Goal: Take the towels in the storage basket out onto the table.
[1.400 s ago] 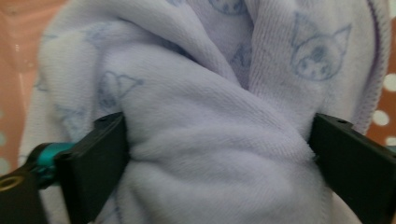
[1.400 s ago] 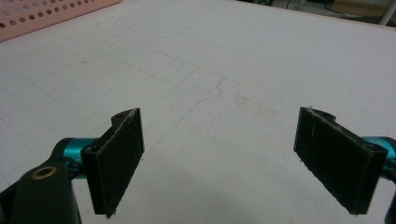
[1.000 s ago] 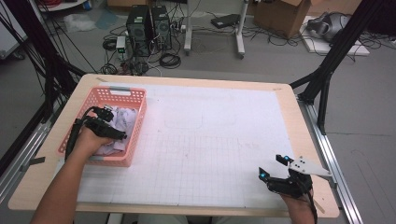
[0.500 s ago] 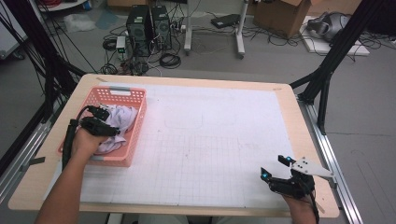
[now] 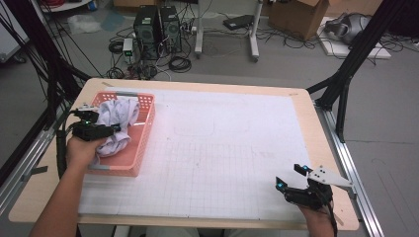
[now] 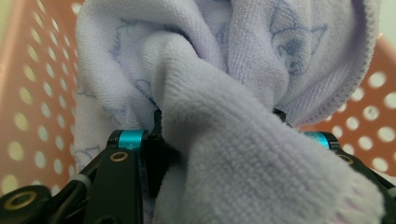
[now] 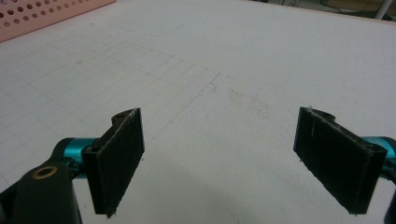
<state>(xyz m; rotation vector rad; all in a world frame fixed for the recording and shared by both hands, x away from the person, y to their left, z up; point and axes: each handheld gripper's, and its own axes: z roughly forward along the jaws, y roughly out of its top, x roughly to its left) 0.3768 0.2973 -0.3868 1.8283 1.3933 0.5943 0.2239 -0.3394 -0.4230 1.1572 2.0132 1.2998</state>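
Note:
A pale lilac towel (image 5: 120,112) lies bunched in the pink perforated basket (image 5: 144,129) at the table's left. My left gripper (image 5: 102,127) is over the basket's left side, shut on a thick fold of the towel; its jaws have just been closing on it. In the left gripper view the towel (image 6: 224,70) bulges up between the jaws and hides the pads, with the basket wall (image 6: 28,93) behind. My right gripper (image 5: 291,177) rests near the front right corner, open with nothing between its pads (image 7: 119,158).
A white gridded mat (image 5: 222,148) covers the wooden table. The basket's corner (image 7: 42,14) lies far off in the right gripper view. Black frame struts (image 5: 346,74) stand by the right edge. Computer towers (image 5: 158,27) and cables sit on the floor beyond.
The left gripper closed on the towel and moved a little left and up, pulling the cloth into a taller bunch. The right gripper has stayed put.

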